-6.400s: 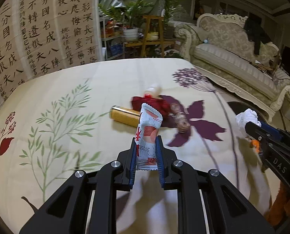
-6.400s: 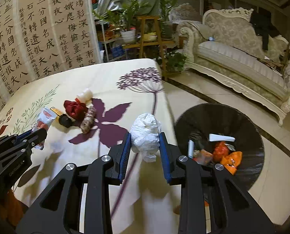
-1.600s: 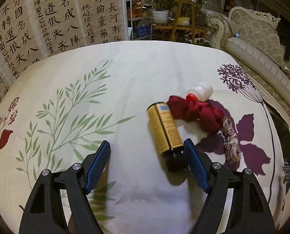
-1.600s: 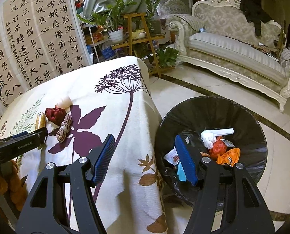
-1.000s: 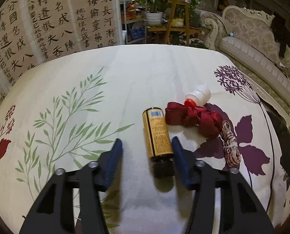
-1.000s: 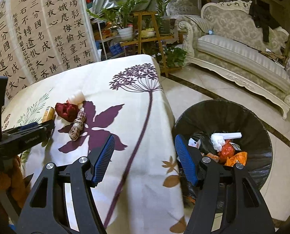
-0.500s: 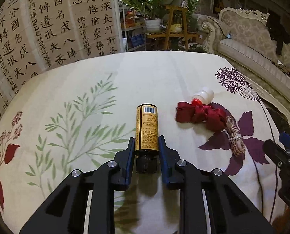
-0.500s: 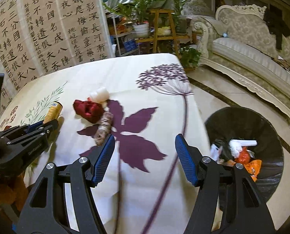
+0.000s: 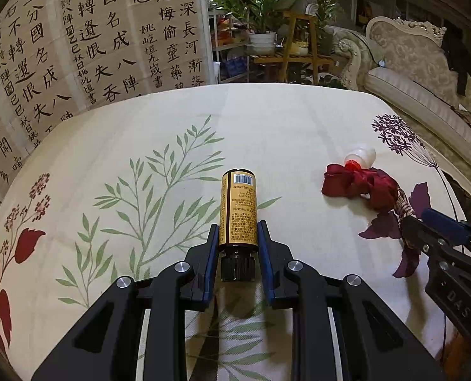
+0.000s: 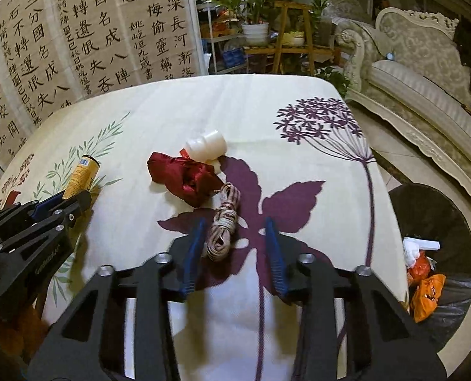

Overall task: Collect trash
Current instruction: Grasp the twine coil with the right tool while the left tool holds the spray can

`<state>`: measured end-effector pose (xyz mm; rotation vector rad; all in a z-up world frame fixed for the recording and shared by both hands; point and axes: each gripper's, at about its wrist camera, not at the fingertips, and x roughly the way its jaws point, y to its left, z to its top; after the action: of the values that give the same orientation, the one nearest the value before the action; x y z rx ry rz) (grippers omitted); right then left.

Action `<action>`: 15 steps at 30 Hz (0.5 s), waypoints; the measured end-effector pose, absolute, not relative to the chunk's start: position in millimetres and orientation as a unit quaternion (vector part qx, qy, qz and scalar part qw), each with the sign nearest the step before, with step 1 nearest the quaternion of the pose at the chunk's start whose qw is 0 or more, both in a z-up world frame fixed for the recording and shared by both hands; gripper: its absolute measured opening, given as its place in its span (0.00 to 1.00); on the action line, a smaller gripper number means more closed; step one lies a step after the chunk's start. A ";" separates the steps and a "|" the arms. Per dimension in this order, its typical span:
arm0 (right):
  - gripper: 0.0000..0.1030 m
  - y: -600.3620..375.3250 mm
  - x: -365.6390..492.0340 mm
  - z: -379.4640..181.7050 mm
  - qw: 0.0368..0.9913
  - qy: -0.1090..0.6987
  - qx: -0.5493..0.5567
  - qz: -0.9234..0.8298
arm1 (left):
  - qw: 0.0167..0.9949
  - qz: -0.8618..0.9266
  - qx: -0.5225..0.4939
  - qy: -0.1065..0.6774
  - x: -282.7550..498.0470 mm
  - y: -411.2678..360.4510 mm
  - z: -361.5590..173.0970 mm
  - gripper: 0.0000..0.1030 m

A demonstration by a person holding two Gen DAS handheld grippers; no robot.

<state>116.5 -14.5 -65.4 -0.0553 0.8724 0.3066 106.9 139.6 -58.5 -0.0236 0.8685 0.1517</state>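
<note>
Left wrist view: the left gripper is clenched on the bottle, its blue pads pressed on either side of the bottle's lower body just above the black cap. The bottle lies along the fingers, barcode end pointing away, over the green leaf print on the tablecloth. Toward the cloth's right edge lies the red cloth, with the white bottle touching its far side and the rope at its near right end. The right gripper reaches in from the right edge of this view, its tip at the rope.

Right wrist view: the right gripper is released, jaws spread wide, with the rope lying between them close to the left finger and apart from the right one. The rope rests on the purple leaf print, near the middle of the tablecloth. Just beyond it is the red cloth, touching the white bottle behind. Near the cloth's left edge, the left gripper holds the bottle. Off the right edge, on the floor, stands the bin, lined with a black bag and holding orange and white scraps.
</note>
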 end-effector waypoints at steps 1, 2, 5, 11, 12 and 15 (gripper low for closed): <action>0.19 -13.2 117.7 -66.7 0.893 0.424 -0.028 0.149 | 0.904 0.072 -0.013 0.422 107.7 139.9 -59.8 0.24; 0.15 -12.5 118.1 -67.3 0.892 0.426 -0.028 0.150 | 0.903 0.070 -0.014 0.424 108.1 140.1 -60.7 0.24; 0.14 -14.1 118.3 -66.7 0.893 0.425 -0.027 0.148 | 0.903 0.065 -0.022 0.424 108.6 141.2 -60.7 0.24; 0.14 -24.4 114.9 -64.9 0.897 0.419 -0.017 0.142 | 0.904 0.062 -0.030 0.422 105.3 142.2 -59.4 0.24; 0.14 -26.4 114.4 -64.9 0.897 0.419 -0.015 0.140 | 0.904 0.062 -0.030 0.423 104.8 141.4 -59.4 0.24; 0.13 -32.7 111.7 -64.5 0.899 0.417 -0.013 0.135 | 0.904 0.061 -0.029 0.423 103.1 139.0 -59.3 0.24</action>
<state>111.7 -32.7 -64.5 -0.0266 0.8634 0.2798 103.1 139.0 -59.3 -0.0595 0.8737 0.1268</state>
